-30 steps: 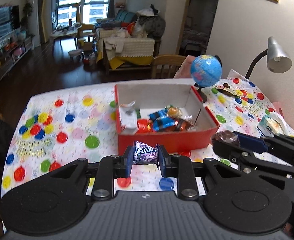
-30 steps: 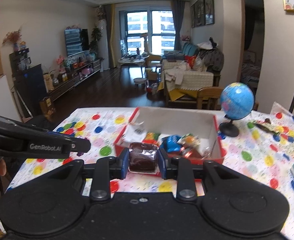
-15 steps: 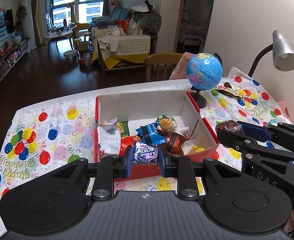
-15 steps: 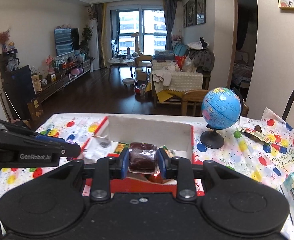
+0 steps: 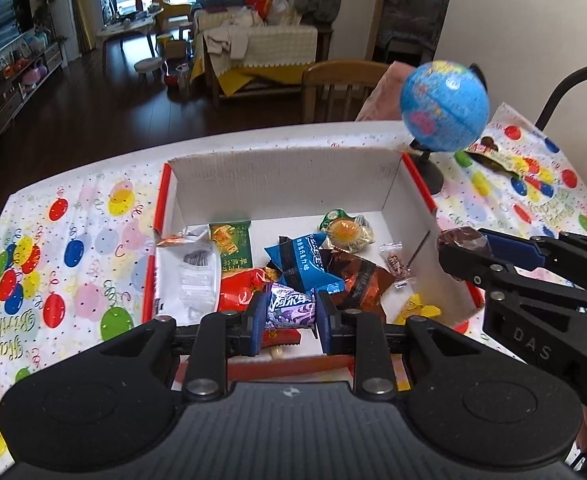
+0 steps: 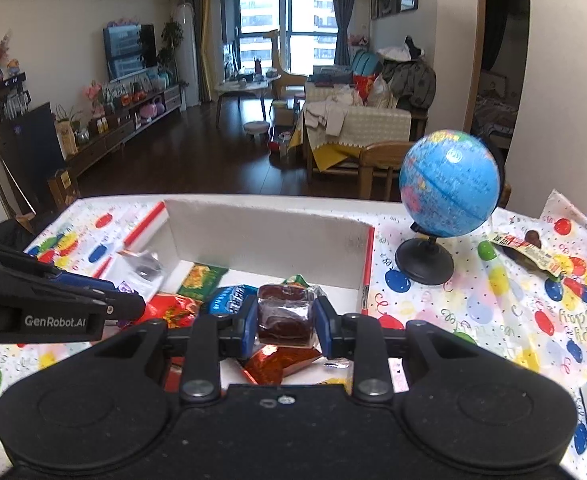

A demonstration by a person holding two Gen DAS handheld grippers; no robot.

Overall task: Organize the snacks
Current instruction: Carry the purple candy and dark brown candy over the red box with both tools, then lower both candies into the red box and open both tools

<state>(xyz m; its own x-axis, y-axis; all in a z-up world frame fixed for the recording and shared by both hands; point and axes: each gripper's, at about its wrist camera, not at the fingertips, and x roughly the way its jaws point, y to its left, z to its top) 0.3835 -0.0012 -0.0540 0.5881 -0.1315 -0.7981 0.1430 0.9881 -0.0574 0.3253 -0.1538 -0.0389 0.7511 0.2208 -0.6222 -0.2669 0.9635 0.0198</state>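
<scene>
— Over the red cardboard box (image 5: pixel 417 188), what are you seeing from the left wrist?

— I'm watching my left gripper (image 5: pixel 289 316) hanging above the near end of the box; its blue pads are pinching a purple candy wrapper (image 5: pixel 291 307), so it is closed narrow on that; beneath it the box is already holding a heap of snacks: a blue packet (image 5: pixel 303 262), a brown foil packet (image 5: pixel 357 280), a red packet (image 5: pixel 245 290), a green sachet (image 5: pixel 231 242), a white pouch (image 5: pixel 197 276) against the left wall, and a round orange-and-green sweet (image 5: pixel 345 232) farther back.

— And the right one?

— I'm seeing my right gripper (image 6: pixel 286 320) gripping a dark brown cake in clear wrap (image 6: pixel 285 314) between its pads, narrow as well; it is hovering over the near right part of the box (image 6: pixel 253 224); from the left camera that gripper (image 5: pixel 463 248) is showing just beside the right wall, at the rim.

— What else is lying around?

— I'm noting a blue globe (image 6: pixel 449 184) on a black stand just right of the box, a loose snack wrapper (image 6: pixel 529 252) beyond it, and a balloon-print tablecloth (image 5: pixel 73 248) covering the table; both grippers are staying apart, not touching.
</scene>
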